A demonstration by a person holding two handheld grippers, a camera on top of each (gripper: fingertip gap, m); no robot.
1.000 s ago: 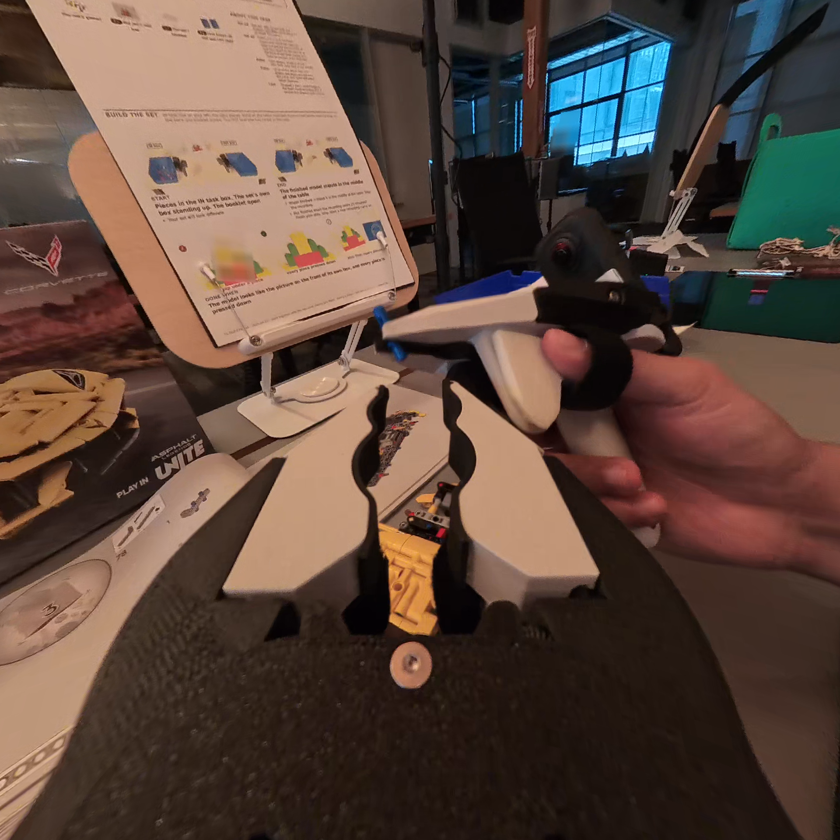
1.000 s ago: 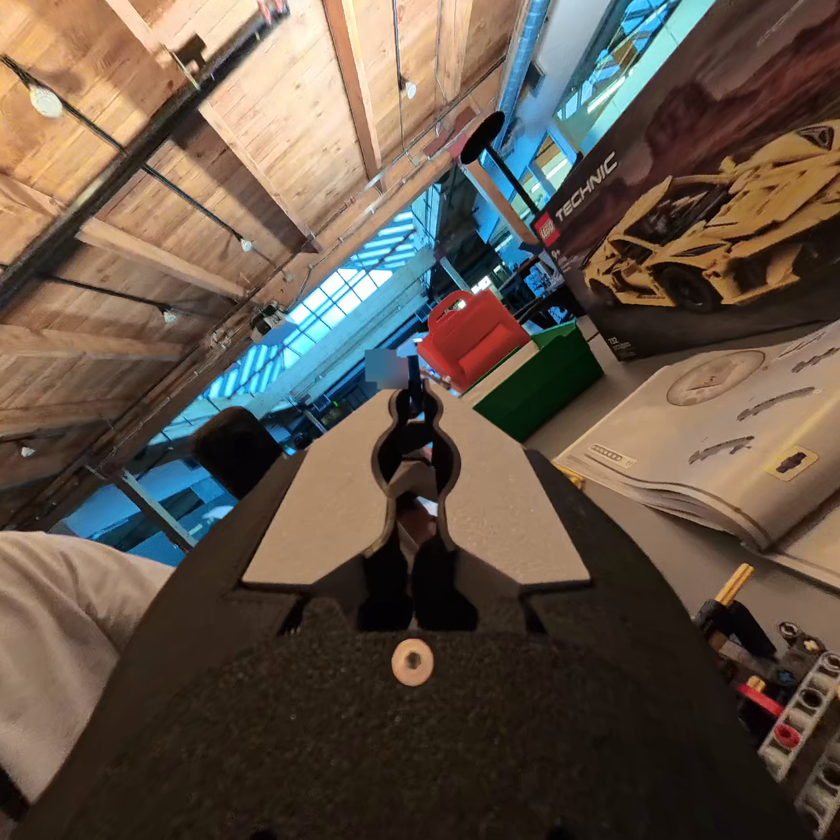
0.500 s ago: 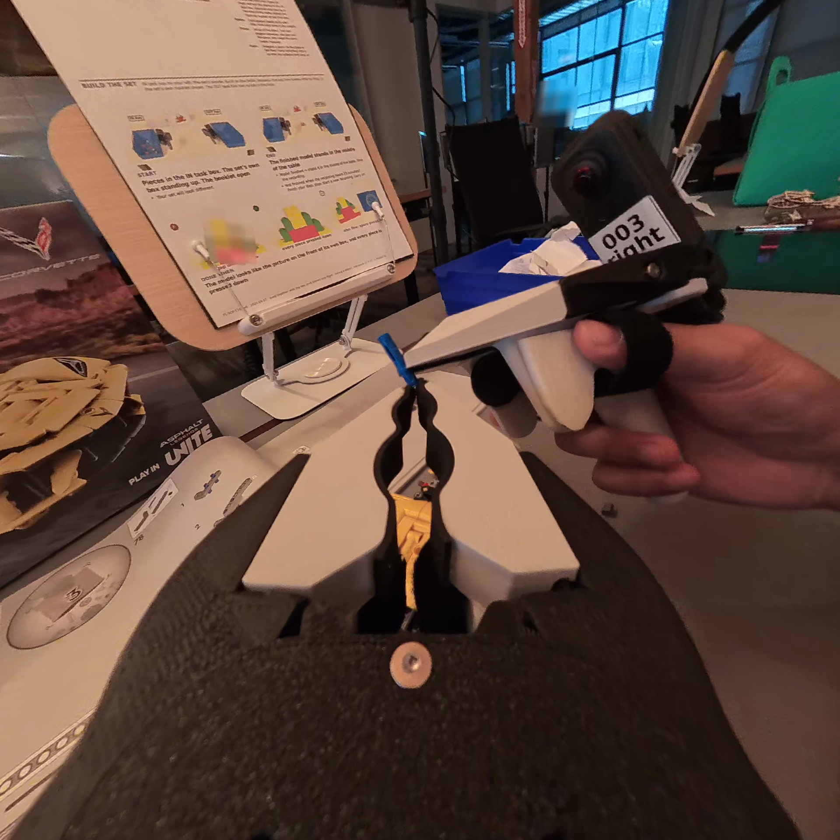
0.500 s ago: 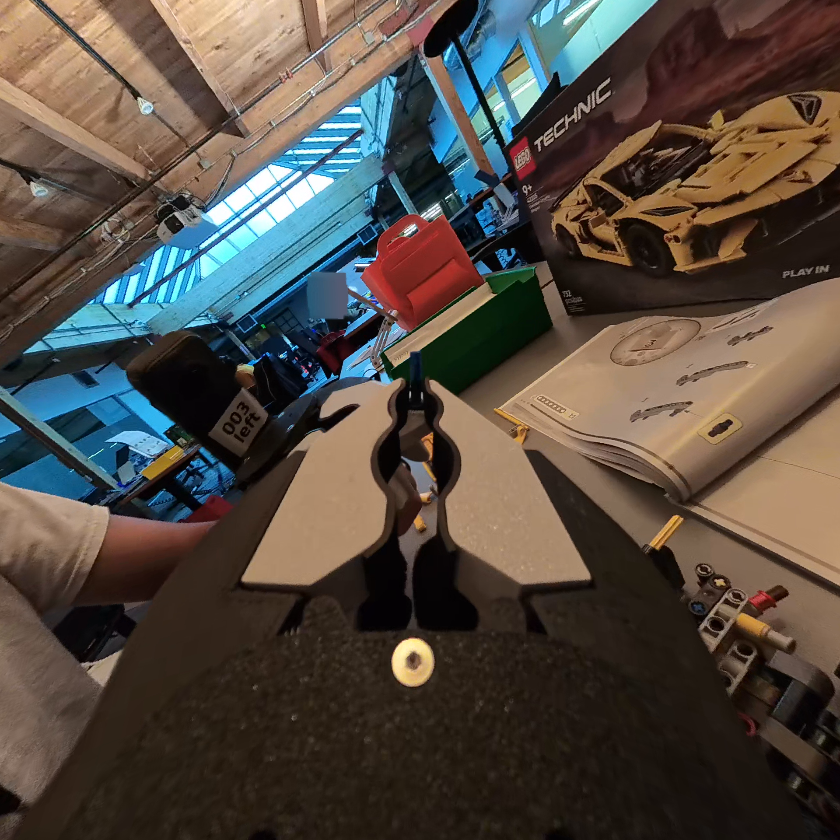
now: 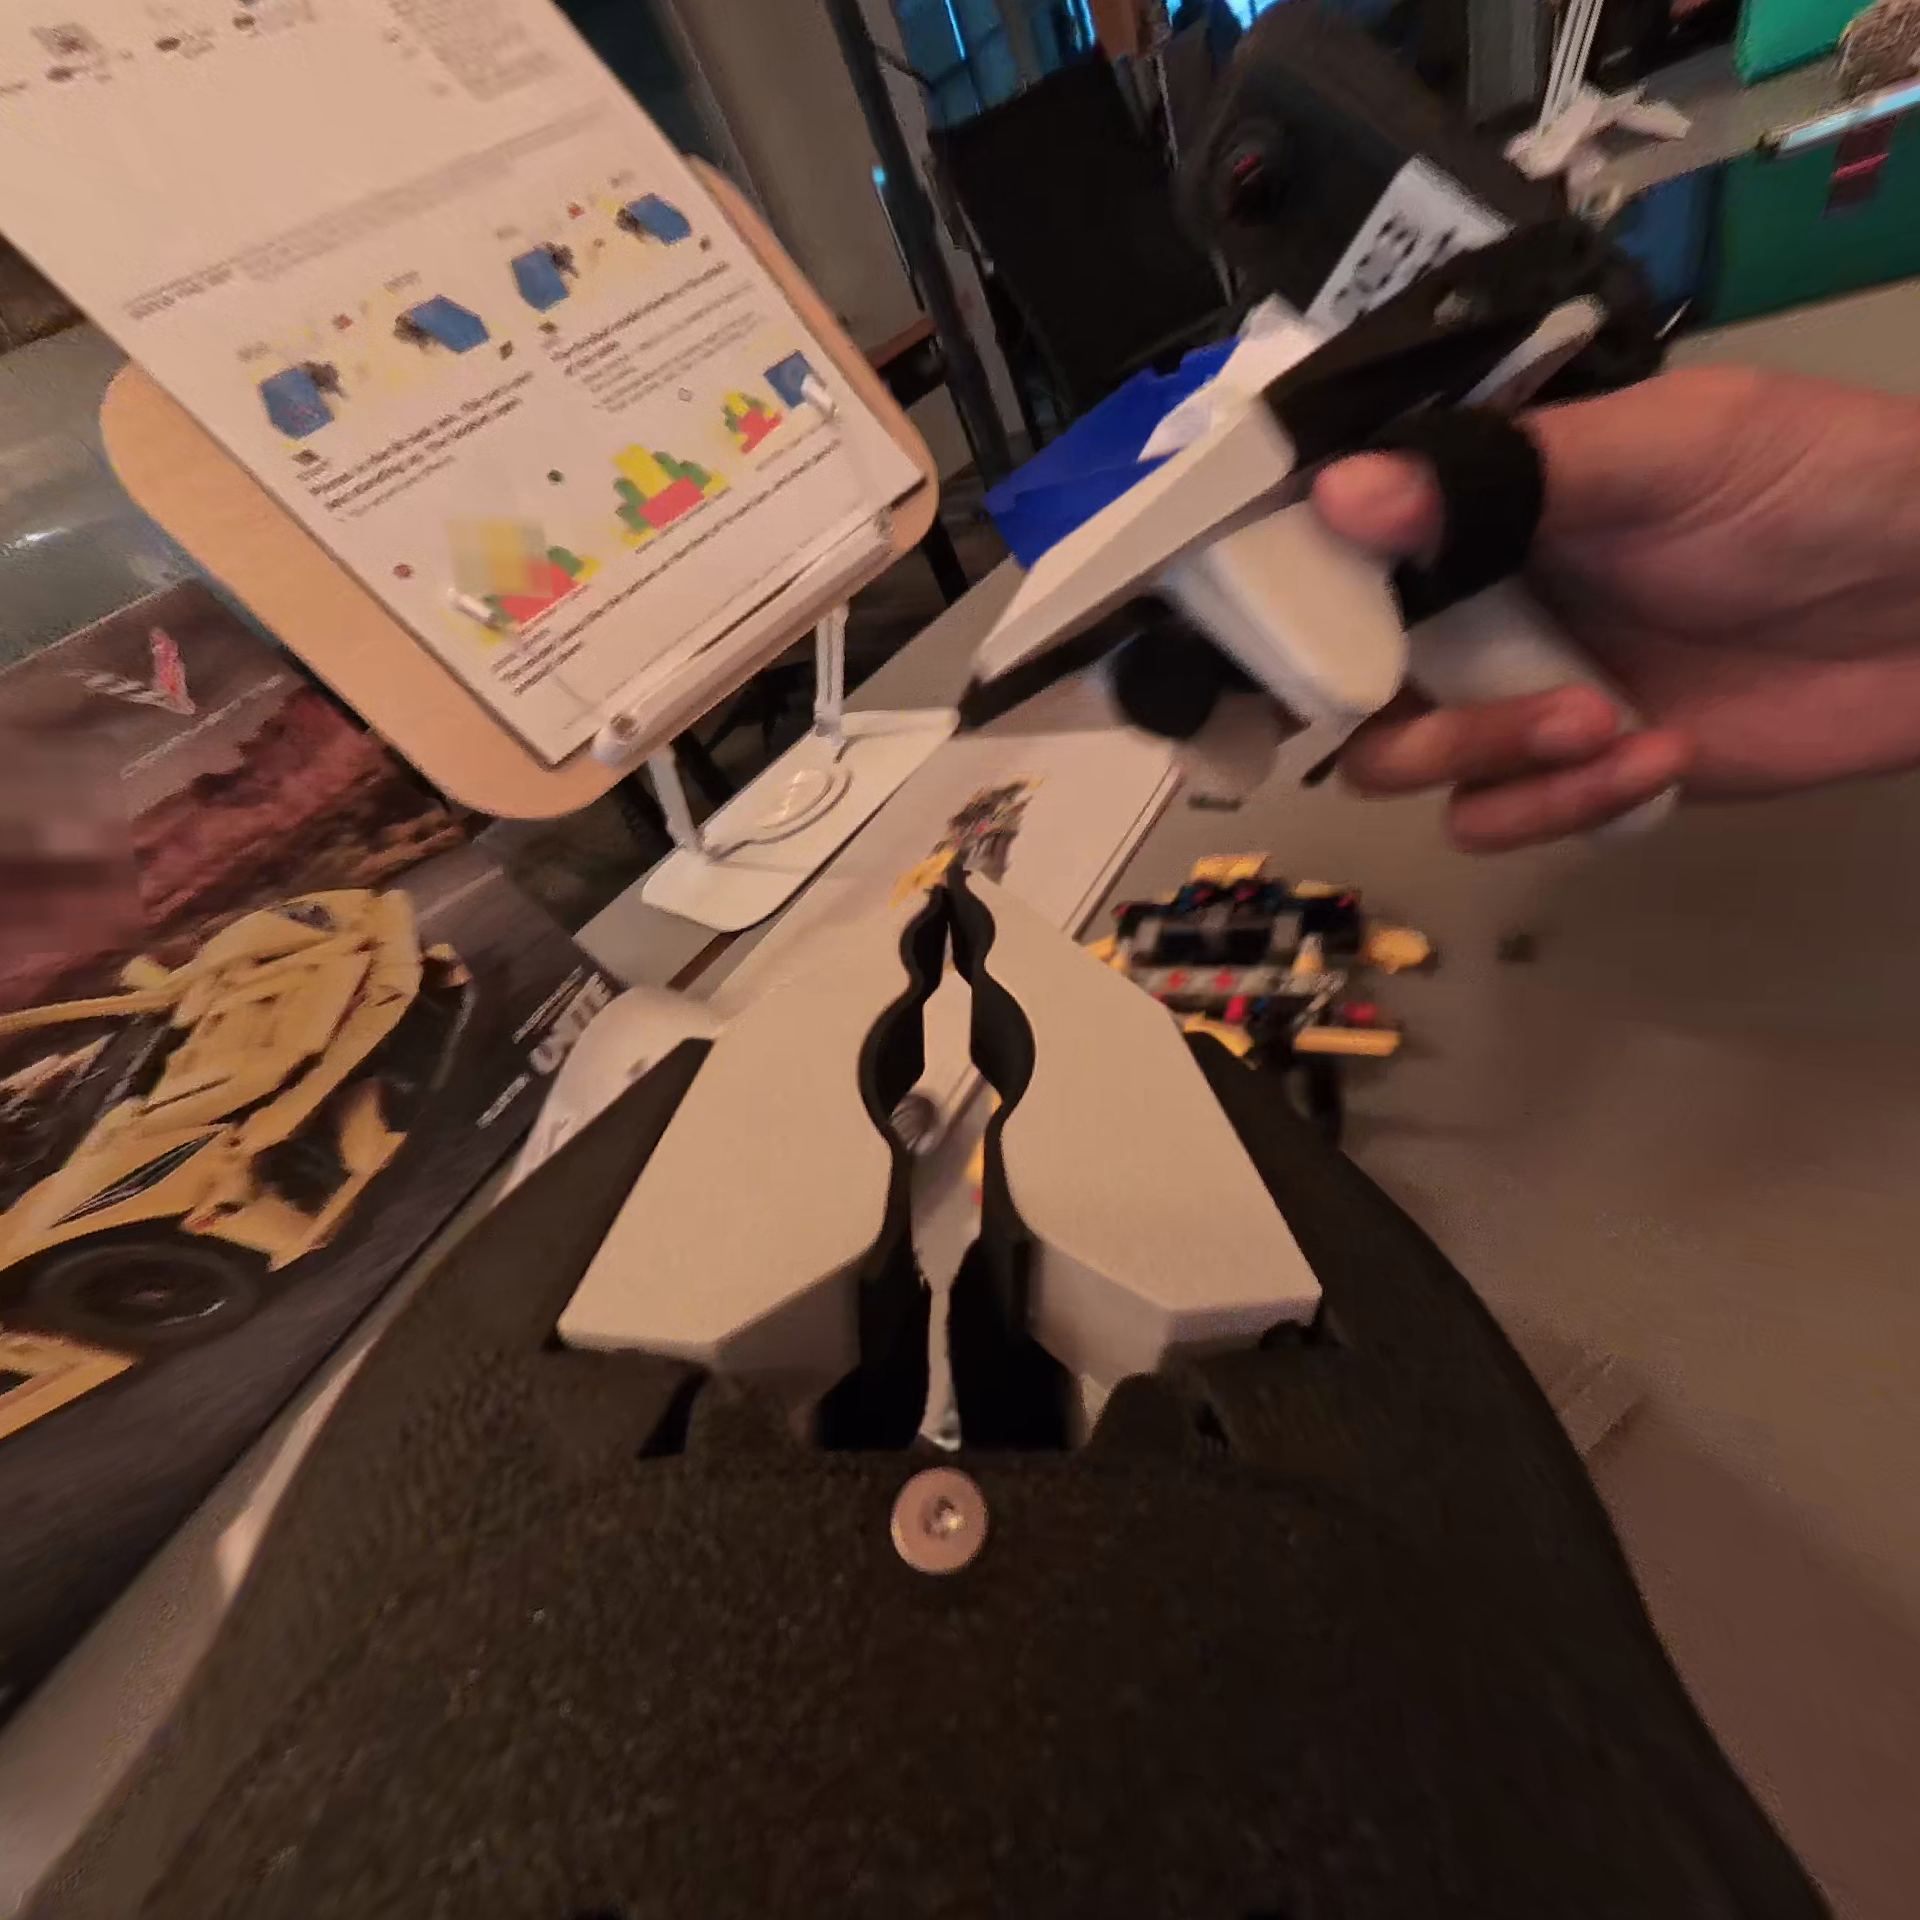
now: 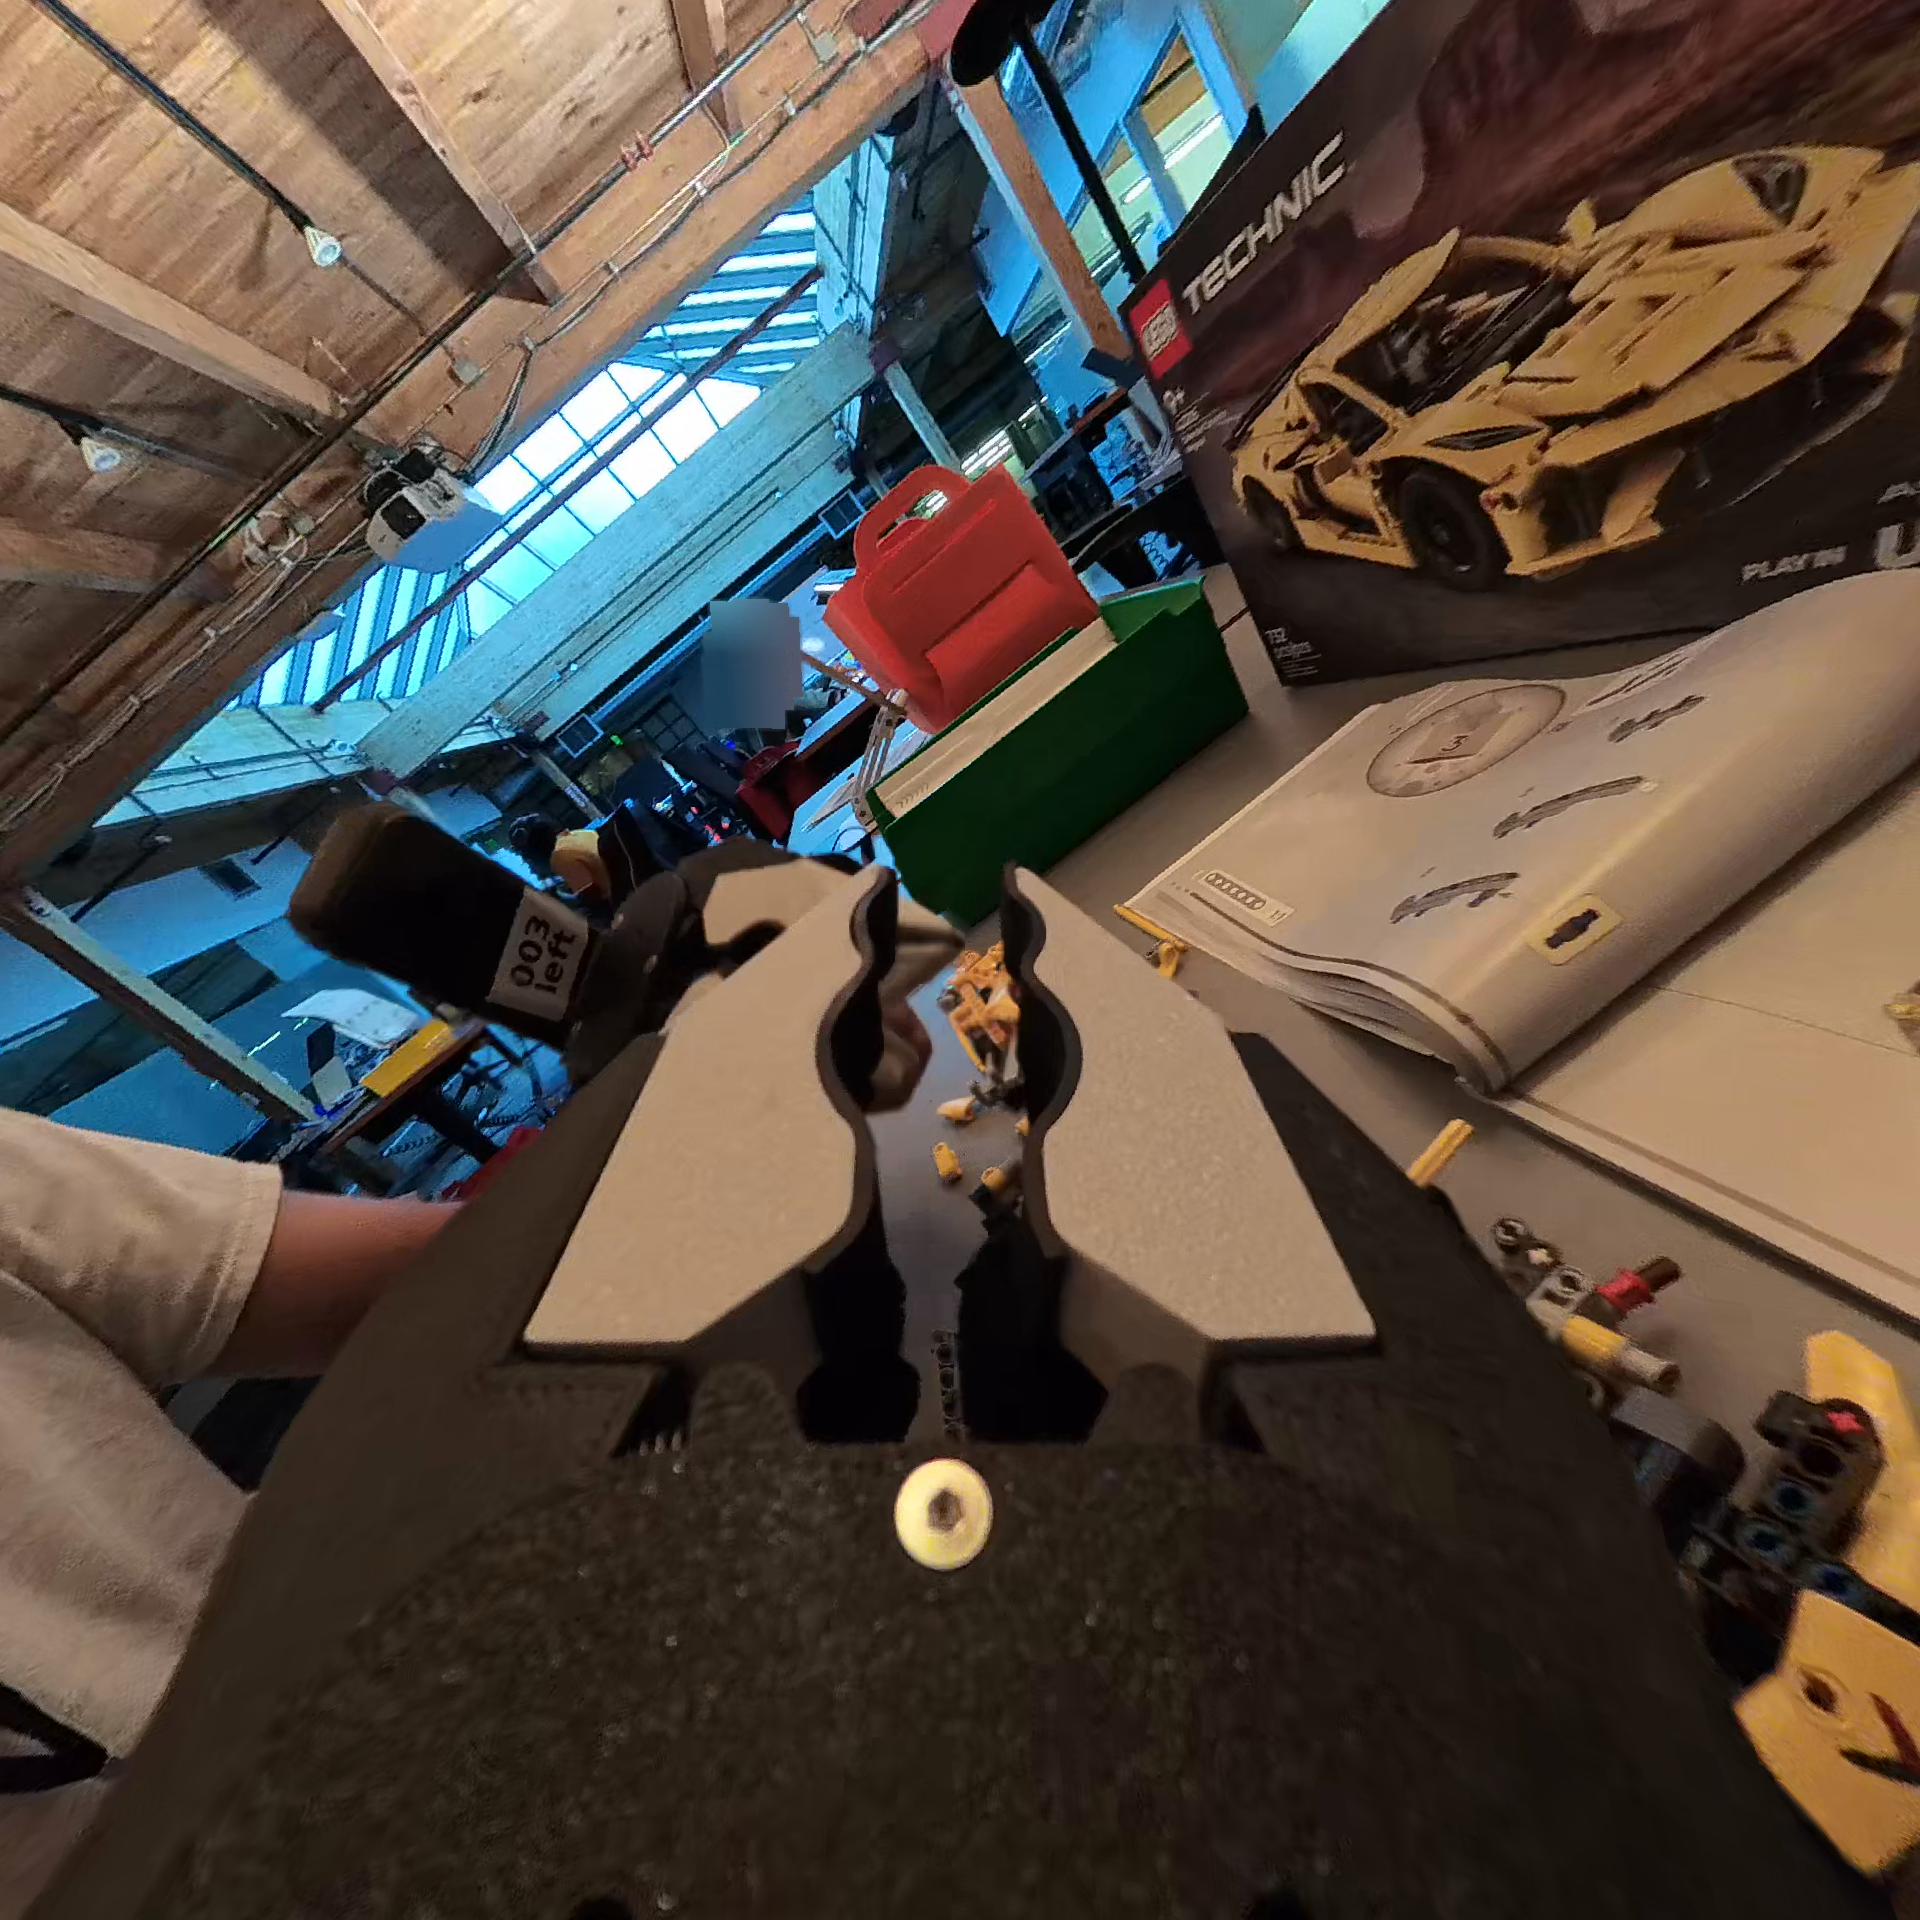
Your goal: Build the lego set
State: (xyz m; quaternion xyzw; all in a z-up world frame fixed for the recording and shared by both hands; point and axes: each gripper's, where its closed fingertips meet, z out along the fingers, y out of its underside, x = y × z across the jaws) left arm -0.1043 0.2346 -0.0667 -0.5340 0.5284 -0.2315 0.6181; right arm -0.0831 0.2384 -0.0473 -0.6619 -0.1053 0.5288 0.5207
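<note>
My left gripper point(image 5: 951, 902) has its tips together above the table; the picture is blurred and I see no piece between them. My right gripper point(image 6: 953, 902) is open and empty. It also shows in the left wrist view point(image 5: 971, 715), held in a hand up and to the right of my left tips, apart from them. The partly built yellow and black car model point(image 5: 1252, 966) lies on the table just right of my left gripper, and at the lower right in the right wrist view point(image 6: 1829, 1507). Loose yellow pieces point(image 6: 977, 1003) lie beyond my right fingers.
An open instruction booklet point(image 6: 1507, 883) lies on the table in front of the set's box point(image 6: 1558, 364). A sheet on a wooden stand point(image 5: 468, 436) stands at the back left. A green bin point(image 6: 1060, 774) holds a red bag point(image 6: 956, 603). A blue bin point(image 5: 1101, 457) is behind. Left and right tips are no more than a few centimetres apart.
My right gripper was shut on a small blue pin and has opened; the pin no longer shows. My left gripper closed its tips and swung left, which brings the car model into view.
</note>
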